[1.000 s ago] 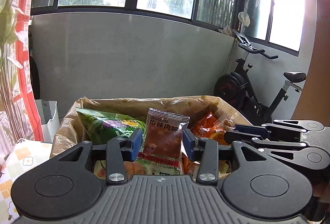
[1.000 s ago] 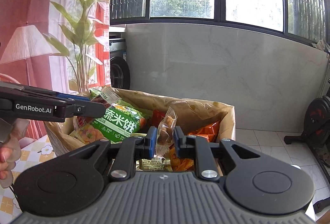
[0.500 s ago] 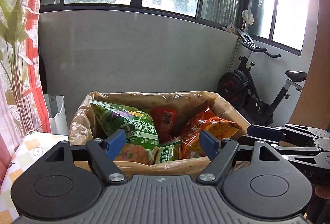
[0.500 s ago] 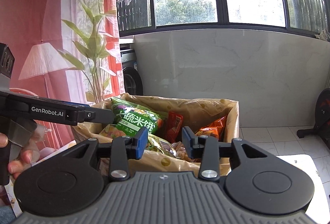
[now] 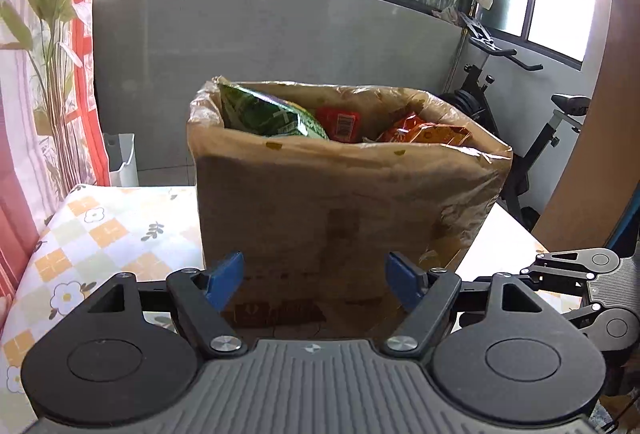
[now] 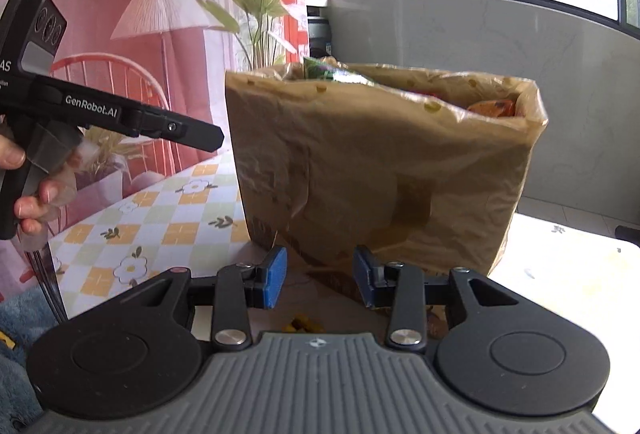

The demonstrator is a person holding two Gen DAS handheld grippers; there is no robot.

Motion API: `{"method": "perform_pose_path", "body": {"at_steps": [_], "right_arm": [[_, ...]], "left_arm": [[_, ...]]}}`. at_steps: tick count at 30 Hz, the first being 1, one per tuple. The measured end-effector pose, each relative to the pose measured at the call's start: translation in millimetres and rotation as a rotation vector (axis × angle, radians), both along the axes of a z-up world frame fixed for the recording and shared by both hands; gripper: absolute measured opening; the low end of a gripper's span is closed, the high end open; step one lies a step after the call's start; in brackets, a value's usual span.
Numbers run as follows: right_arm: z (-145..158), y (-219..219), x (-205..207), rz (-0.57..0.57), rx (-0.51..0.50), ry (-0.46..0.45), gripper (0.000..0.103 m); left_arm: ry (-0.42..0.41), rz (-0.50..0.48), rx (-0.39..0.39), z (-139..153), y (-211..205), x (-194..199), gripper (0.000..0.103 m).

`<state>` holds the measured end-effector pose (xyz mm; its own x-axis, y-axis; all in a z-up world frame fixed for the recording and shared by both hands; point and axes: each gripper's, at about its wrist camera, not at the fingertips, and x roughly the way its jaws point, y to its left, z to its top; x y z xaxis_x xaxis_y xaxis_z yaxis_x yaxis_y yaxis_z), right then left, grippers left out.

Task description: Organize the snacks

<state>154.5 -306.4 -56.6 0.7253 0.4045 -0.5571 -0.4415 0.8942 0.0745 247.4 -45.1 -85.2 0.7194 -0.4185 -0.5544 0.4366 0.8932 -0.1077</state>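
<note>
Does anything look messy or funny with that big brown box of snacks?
A little. The green snack bag pokes up tilted above the rim of the lined box instead of lying flat. The plastic liner hangs crumpled down the outside. Small yellow bits lie on the table by the right claw.

A table [image 5: 104, 234] with a flowery checked cloth [image 6: 160, 218] holds one big brown box [image 5: 320, 218] lined with a crinkly bag. The box stands in the middle, with bare cloth to its left and right.
</note>
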Motion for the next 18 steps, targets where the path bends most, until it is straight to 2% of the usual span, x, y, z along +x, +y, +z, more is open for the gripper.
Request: {"method": "perform_pose_path", "body": {"at_steps": [3, 5, 9, 11, 13, 18], "right_arm": [[-37.2, 11.1, 7.3, 0.034, -0.102, 0.093, 0.040], [-58.8, 16.4, 9.9, 0.049, -0.170, 0.136, 0.044], [-90.3, 22.4, 13.2, 0.080, -0.281, 0.187, 0.050], [-98.1, 29.7, 14.7, 0.092, -0.329, 0.193, 0.061], [-99.9, 34.9, 15.1, 0.092, -0.333, 0.178, 0.073], [-105.9, 50.9, 30.5, 0.082, -0.273, 0.195, 0.075]], "left_arm": [[0.039, 0.040, -0.004, -17.0, 7.4, 3.8, 0.078], [0.064, 0.057, 0.002, -27.0, 10.8, 8.0, 0.078], [0.109, 0.073, 0.013, -43.9, 14.5, 16.2, 0.077], [0.124, 0.076, 0.013, -50.3, 16.1, 18.8, 0.077], [0.141, 0.079, 0.010, -55.8, 17.0, 22.1, 0.077], [0.175, 0.080, 0.007, -65.2, 17.0, 24.8, 0.077]]}}
